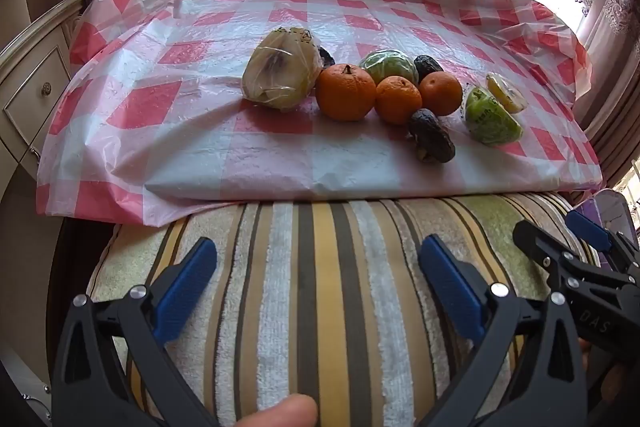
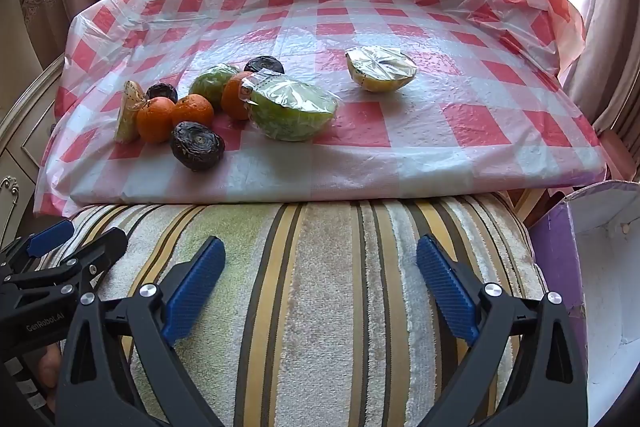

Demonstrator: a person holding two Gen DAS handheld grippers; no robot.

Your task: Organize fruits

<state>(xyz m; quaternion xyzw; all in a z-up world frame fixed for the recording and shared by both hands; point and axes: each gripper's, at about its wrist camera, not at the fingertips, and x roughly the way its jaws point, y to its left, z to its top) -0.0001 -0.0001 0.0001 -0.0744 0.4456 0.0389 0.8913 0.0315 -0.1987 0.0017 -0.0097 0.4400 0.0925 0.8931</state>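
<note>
Above the striped towel (image 1: 320, 287): left gripper (image 1: 316, 287) and right gripper (image 2: 320, 283), blue fingers (image 2: 446, 287) spread wide, holding and touching nothing. Beyond, on the red-checked plastic cloth (image 2: 460, 123): clustered oranges (image 1: 346, 91), wrapped fruit halves (image 2: 294, 111), dark wrinkled fruits (image 2: 197, 145).

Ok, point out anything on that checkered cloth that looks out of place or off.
One wrapped yellow fruit half lies alone, apart from the cluster of oranges and other fruit. The dark fruits, such as the nearest one, look shrivelled and wrinkled. The plastic checkered cloth is creased and bunched at its far corners. Nothing looks spilled.
</note>
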